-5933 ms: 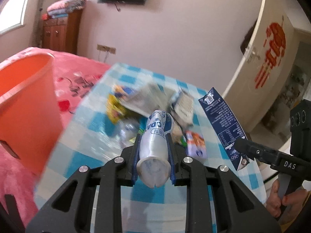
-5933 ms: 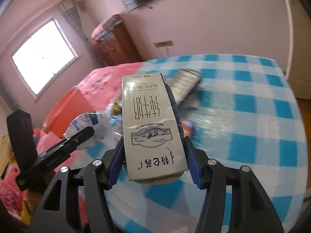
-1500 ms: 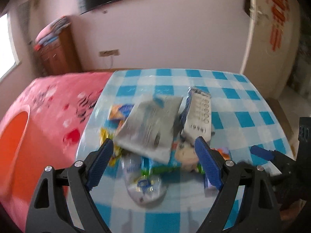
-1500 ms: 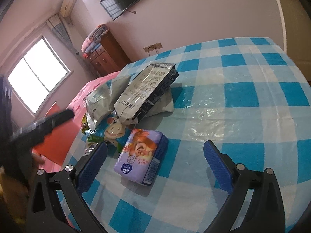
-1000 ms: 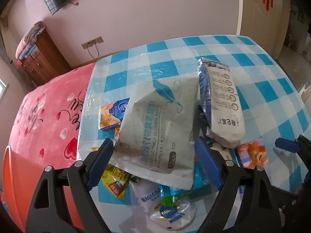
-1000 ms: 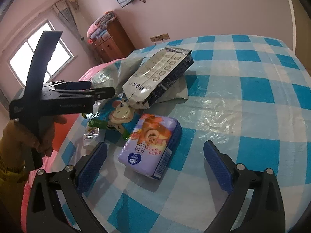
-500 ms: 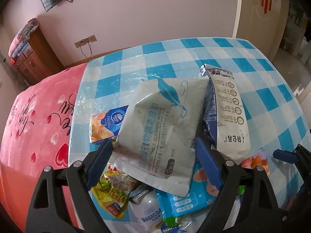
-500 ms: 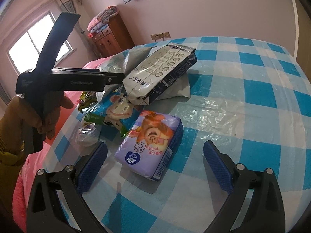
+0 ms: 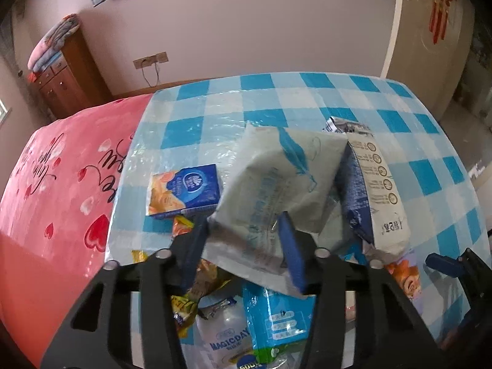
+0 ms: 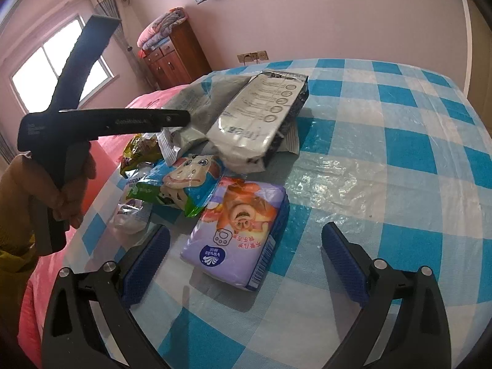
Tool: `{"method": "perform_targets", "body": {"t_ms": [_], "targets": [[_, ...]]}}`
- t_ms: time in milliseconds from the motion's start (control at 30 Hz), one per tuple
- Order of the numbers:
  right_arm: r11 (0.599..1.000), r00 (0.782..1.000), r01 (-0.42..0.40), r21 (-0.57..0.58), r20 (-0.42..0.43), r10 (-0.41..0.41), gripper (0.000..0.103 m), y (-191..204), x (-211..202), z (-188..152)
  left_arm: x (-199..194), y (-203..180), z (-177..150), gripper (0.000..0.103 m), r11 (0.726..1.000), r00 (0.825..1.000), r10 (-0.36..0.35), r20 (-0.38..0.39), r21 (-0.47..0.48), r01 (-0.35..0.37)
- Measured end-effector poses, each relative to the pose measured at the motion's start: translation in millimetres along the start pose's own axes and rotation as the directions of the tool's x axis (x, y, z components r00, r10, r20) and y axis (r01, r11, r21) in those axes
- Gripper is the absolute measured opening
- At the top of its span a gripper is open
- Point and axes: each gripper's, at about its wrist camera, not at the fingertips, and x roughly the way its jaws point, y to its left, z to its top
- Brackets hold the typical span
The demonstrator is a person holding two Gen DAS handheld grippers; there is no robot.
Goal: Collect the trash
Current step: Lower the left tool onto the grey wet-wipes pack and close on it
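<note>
Since the frame half a second earlier, the left tongs (image 9: 246,246) have been closed from wide apart onto the near edge of the grey wipes pouch (image 9: 273,190).

Left wrist view: the pouch is clamped between the blue pads (image 9: 290,252) and lies on top of the trash pile on the checked counter (image 9: 276,92). A blue tissue pack (image 9: 184,190) lies to its left, a white-and-navy bag (image 9: 375,193) to its right. A clear bottle (image 9: 227,338) is seen below the tongs.

Right wrist view: the right tongs (image 10: 246,264) are held wide apart, gripping nothing, above the counter. A purple tissue pack (image 10: 238,233) lies between the pads. The cartoon snack bag (image 10: 184,181) lies just behind it.
</note>
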Motion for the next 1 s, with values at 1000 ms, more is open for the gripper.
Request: {"method": "perform_targets", "body": {"t_ms": [1000], "targets": [[0.998,0.998,0.05,-0.041,-0.029,-0.051,0.098,0.2,2.3,-3.0,-1.2,-58.4,-6.2,0.085,0.952,0.999,0.042,-0.028,0.304,-0.032]]}}
